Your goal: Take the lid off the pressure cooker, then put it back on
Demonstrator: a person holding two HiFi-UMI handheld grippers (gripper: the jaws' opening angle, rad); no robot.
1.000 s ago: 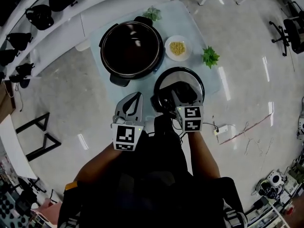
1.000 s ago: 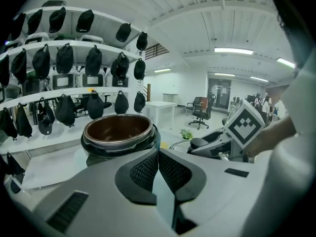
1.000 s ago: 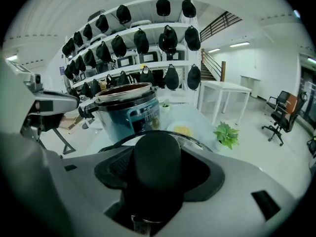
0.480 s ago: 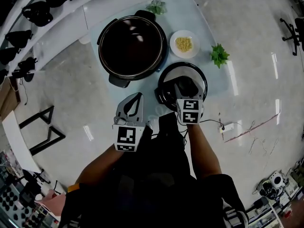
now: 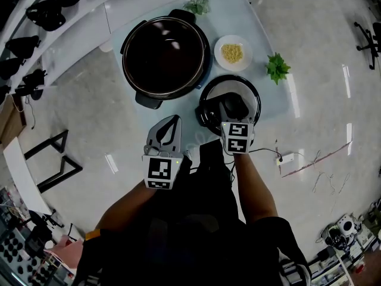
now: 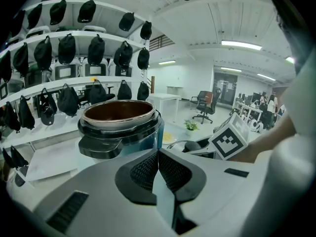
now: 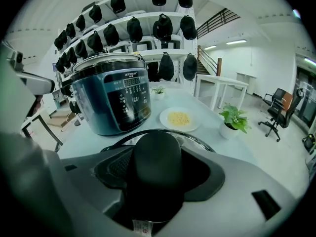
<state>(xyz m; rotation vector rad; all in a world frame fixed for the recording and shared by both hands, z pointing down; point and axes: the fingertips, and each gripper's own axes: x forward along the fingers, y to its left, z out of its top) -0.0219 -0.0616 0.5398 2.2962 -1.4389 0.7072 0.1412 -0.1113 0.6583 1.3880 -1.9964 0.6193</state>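
Right gripper view: right tongs clamped on lid knob; left tongs closed, empty.

The pressure cooker is glossy, its lid knob matt plastic

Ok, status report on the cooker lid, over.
Right gripper shut on lid handle; left gripper shut, empty. Lid off, beside open pressure cooker. Plate and plant close by, none between.
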